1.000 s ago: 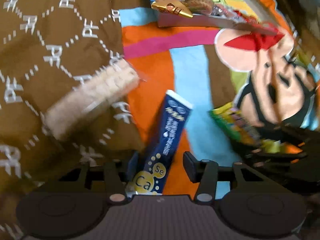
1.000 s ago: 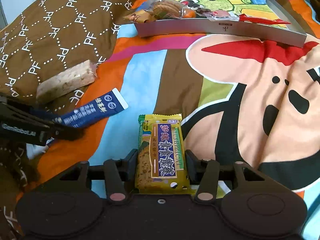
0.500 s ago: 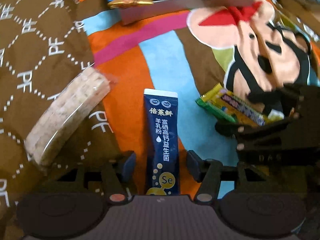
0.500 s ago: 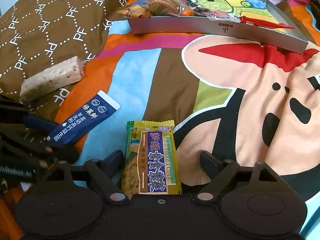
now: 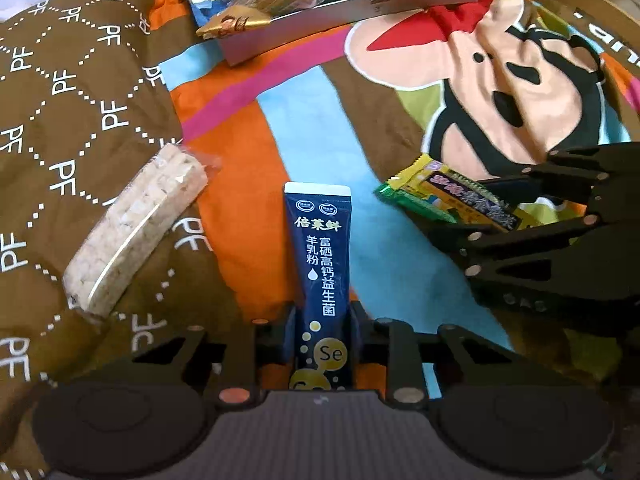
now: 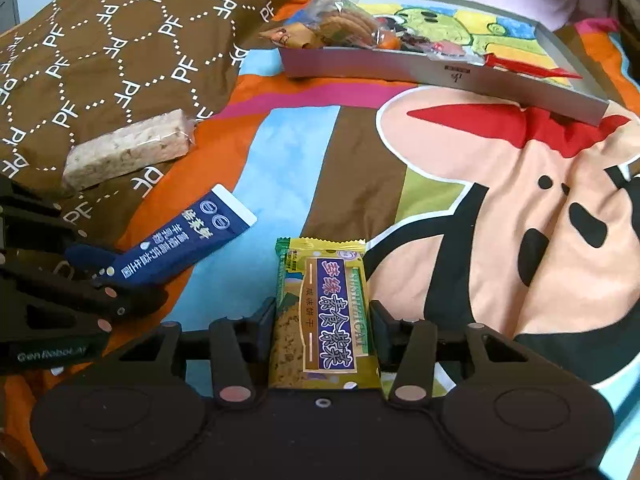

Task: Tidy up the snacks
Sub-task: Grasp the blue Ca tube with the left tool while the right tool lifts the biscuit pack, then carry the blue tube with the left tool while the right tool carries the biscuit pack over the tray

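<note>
A dark blue sachet [image 5: 318, 248] with white print lies on the cartoon bedspread, and my left gripper [image 5: 320, 332] is shut on its near end. In the right wrist view a yellow-green biscuit packet [image 6: 324, 300] lies lengthwise between the fingers of my right gripper [image 6: 322, 320], which is shut on its sides. The blue sachet [image 6: 180, 244] and the left gripper [image 6: 120, 280] show at the left of that view. A grey tray [image 6: 440, 70] with a cartoon lining holds several wrapped snacks at the far side.
A cereal bar [image 5: 132, 232] in clear wrap rests on the edge of a brown patterned pillow [image 6: 100, 52] to the left. The grey tray's wall [image 5: 280, 36] faces the grippers across open bedspread. Pink fabric lies behind the tray.
Both grippers have closed: the left one on the blue sachet after lining up with it, the right one on the biscuit packet after standing wide open half a second ago.
</note>
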The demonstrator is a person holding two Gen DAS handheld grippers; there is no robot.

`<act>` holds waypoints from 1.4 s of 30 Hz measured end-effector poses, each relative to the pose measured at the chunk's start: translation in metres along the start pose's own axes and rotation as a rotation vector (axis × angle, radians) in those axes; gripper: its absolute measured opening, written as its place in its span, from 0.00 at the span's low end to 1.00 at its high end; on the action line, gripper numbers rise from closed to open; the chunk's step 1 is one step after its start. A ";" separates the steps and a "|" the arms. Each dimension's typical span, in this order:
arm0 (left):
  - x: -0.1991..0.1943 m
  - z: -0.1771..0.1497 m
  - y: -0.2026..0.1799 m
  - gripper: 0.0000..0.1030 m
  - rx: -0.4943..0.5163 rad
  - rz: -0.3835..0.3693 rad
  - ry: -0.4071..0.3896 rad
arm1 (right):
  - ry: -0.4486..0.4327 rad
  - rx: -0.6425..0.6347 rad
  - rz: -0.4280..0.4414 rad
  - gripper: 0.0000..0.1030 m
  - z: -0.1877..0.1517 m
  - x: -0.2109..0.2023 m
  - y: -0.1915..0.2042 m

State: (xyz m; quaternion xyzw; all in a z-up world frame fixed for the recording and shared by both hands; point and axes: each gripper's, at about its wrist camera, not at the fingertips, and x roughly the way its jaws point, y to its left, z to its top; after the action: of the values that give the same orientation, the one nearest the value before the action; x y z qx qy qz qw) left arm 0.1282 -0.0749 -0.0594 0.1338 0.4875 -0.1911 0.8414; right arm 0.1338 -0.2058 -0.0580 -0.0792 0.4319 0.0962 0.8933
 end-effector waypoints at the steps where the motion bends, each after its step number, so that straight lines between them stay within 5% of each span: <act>1: -0.003 -0.001 -0.003 0.28 0.000 0.004 -0.011 | -0.007 -0.009 -0.007 0.48 -0.001 -0.003 0.001; 13: -0.028 -0.006 -0.012 0.26 -0.036 0.083 -0.160 | -0.158 -0.167 -0.179 0.48 -0.007 -0.036 0.008; 26: -0.043 0.004 -0.009 0.26 -0.093 0.211 -0.358 | -0.324 -0.148 -0.225 0.48 0.007 -0.057 0.005; 34: -0.056 0.057 0.015 0.26 -0.213 0.191 -0.472 | -0.439 -0.287 -0.200 0.48 0.052 -0.073 -0.005; 42: -0.050 0.120 0.039 0.26 -0.255 0.202 -0.558 | -0.606 -0.266 -0.313 0.48 0.097 -0.045 -0.035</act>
State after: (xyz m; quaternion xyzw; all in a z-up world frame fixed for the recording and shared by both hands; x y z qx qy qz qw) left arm 0.2158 -0.0806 0.0446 0.0176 0.2422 -0.0732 0.9673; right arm 0.1878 -0.2225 0.0392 -0.2276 0.1142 0.0328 0.9665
